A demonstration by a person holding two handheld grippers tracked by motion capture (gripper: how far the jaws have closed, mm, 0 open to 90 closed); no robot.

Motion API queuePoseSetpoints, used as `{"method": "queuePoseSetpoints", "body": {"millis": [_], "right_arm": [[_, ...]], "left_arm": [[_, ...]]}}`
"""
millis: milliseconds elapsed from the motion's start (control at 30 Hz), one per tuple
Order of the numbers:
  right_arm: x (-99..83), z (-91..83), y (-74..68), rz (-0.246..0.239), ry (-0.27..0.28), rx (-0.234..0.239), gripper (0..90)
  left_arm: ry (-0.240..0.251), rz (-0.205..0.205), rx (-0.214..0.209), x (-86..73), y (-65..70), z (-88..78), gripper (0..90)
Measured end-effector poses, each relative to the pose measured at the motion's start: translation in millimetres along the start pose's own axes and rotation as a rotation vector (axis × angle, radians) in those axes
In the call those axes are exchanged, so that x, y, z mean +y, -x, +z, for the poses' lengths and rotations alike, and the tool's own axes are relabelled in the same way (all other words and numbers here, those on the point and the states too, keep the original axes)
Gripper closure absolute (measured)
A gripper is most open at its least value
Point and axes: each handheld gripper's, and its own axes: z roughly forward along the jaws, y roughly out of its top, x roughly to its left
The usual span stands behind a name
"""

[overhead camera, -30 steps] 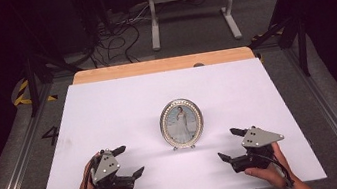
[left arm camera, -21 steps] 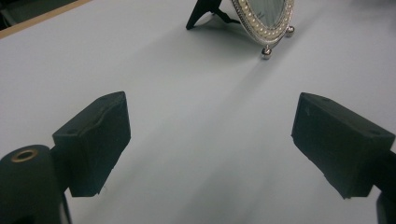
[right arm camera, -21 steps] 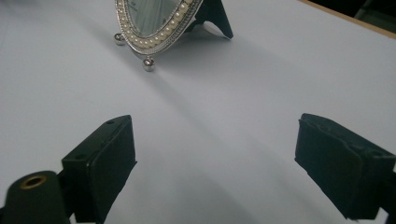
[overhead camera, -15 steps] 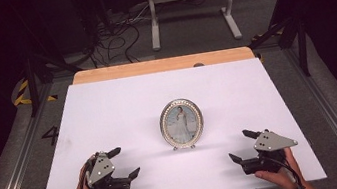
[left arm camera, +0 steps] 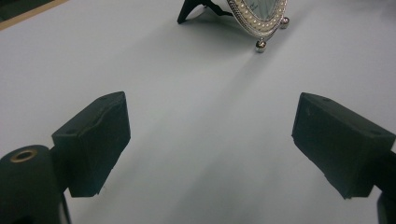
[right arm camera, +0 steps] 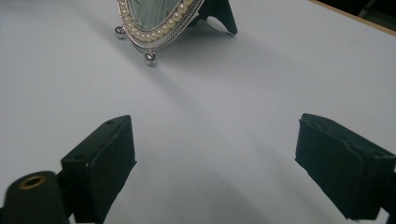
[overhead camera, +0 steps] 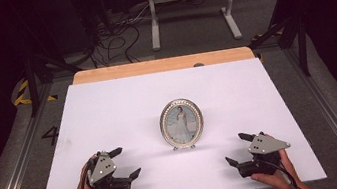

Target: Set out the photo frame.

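Currently we are holding both grippers, left gripper (overhead camera: 122,163) and right gripper (overhead camera: 238,148), fingers spread and empty, flanking an upright oval picture frame (overhead camera: 181,124) standing ahead between them, roughly equidistant.

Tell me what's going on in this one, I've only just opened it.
A person sits at a white table with a hand-held gripper in each hand. The left hand-held gripper and the right hand-held gripper both rest near the table's front edge, jaws open and holding nothing. Between them, farther back, an oval picture frame stands upright on its prop and small ball feet. Neither gripper touches it.
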Motion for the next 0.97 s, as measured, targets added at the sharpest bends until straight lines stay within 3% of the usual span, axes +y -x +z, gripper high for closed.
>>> {"method": "queuePoseSetpoints", "body": {"millis": [267,967], "right_arm": [[-0.9,-4.4,1.6,0.005,0.024,0.002,12.0],[-2.5,-5.8,2.5,0.007,0.022,-0.009,11.8]], "left_arm": [[0.021,-0.006,0.009,1.6,-1.1,-4.6,12.1],[0.006,0.005,0.009,3.1,-1.8,0.0,12.1]]}}
